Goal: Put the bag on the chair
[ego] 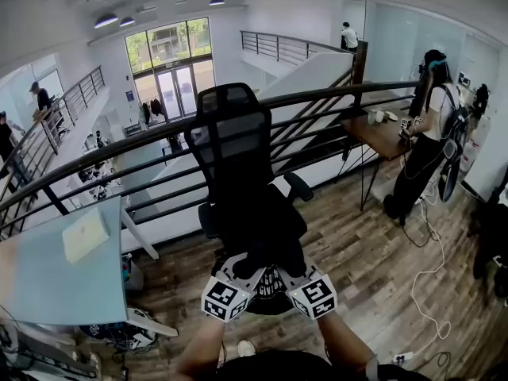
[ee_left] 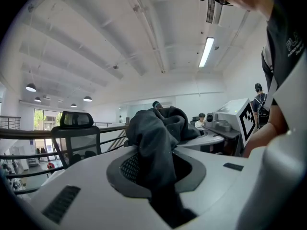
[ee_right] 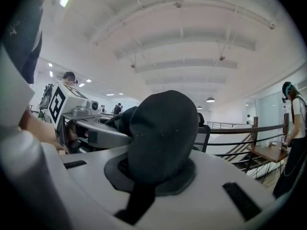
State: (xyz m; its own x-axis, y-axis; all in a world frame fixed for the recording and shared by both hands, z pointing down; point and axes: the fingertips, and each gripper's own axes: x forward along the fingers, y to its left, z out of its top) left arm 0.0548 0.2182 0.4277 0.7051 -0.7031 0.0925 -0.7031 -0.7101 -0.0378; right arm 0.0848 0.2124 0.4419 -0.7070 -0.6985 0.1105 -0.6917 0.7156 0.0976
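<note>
A black mesh-backed office chair (ego: 230, 133) stands right in front of me, facing me. The black fabric bag (ego: 258, 221) hangs low in front of its backrest, over the seat; I cannot tell whether it rests on it. My left gripper (ego: 238, 275) and right gripper (ego: 292, 276) sit side by side at the bag's near edge, marker cubes toward me. In the left gripper view the jaws (ee_left: 158, 176) are clamped on bunched dark cloth of the bag (ee_left: 156, 133), with the chair (ee_left: 76, 128) behind. In the right gripper view the jaws (ee_right: 153, 174) pinch a rounded fold of the bag (ee_right: 163, 128).
A dark railing (ego: 333, 94) runs behind the chair at a mezzanine edge. A pale blue table (ego: 63, 284) with a white box (ego: 85, 234) stands at the left. At the right a wooden desk (ego: 381, 133), a standing person (ego: 432, 117), and white cable (ego: 429, 276) on the wooden floor.
</note>
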